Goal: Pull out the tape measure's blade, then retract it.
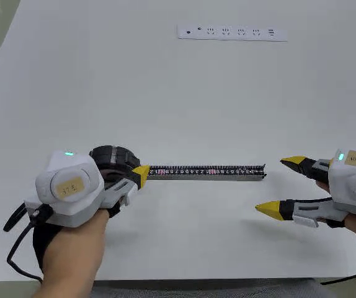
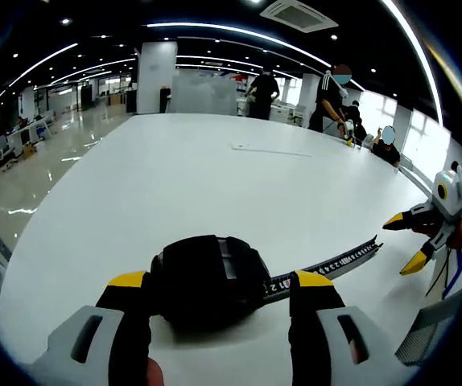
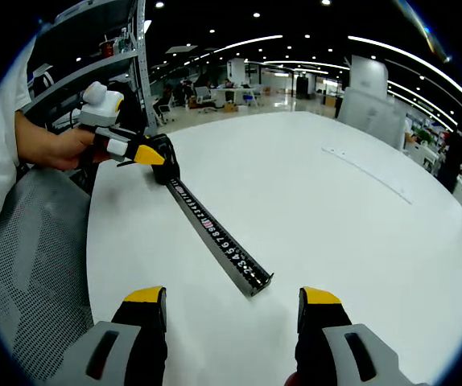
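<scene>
The left gripper [image 2: 219, 283] is clamped on the black tape measure [image 1: 111, 160], with a yellow-tipped jaw on each side of the case. The case rests on the white workbench [image 1: 165, 99]. The blade [image 1: 206, 171] is drawn out and lies flat on the bench, running from the case toward the right gripper [image 1: 281, 185]. That gripper's jaws stand wide apart and hold nothing. The blade's end hook [image 3: 259, 283] sits just ahead of them, touching neither tip. A power strip [image 1: 231, 32] lies at the bench's far side, well apart.
</scene>
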`<action>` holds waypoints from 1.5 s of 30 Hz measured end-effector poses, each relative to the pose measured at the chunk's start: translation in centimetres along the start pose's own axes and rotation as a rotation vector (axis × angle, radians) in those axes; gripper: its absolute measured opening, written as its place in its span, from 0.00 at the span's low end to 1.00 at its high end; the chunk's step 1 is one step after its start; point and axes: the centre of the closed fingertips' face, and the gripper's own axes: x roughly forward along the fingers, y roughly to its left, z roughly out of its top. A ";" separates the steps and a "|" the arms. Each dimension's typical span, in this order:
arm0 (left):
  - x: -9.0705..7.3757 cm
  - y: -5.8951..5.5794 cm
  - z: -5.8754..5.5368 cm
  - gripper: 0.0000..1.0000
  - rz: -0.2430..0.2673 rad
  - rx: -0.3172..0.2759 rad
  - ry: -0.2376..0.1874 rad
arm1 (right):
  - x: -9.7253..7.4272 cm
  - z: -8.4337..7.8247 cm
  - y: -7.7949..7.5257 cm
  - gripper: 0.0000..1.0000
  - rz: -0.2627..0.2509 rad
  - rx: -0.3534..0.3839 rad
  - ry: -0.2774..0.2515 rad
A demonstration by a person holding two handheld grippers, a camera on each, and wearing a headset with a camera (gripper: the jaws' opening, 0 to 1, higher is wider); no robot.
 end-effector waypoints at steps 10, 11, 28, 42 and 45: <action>0.5 0.5 -0.2 0.63 0.038 -0.009 0.000 | 0.3 0.3 -0.9 0.57 0.017 -0.040 0.014; 0.6 0.5 -0.3 0.63 0.040 -0.005 0.004 | 0.4 0.3 -0.9 0.56 0.021 -0.045 0.015; 1.0 1.0 -0.6 0.60 0.044 -0.007 0.020 | 1.5 0.0 -1.7 0.36 0.077 -0.144 0.058; 1.0 0.9 -0.7 0.60 0.038 -0.009 0.024 | 2.5 -0.4 -2.1 0.23 0.151 -0.235 0.116; 1.1 0.9 -0.7 0.60 0.037 -0.012 0.025 | 2.8 -0.5 -2.2 0.20 0.168 -0.247 0.127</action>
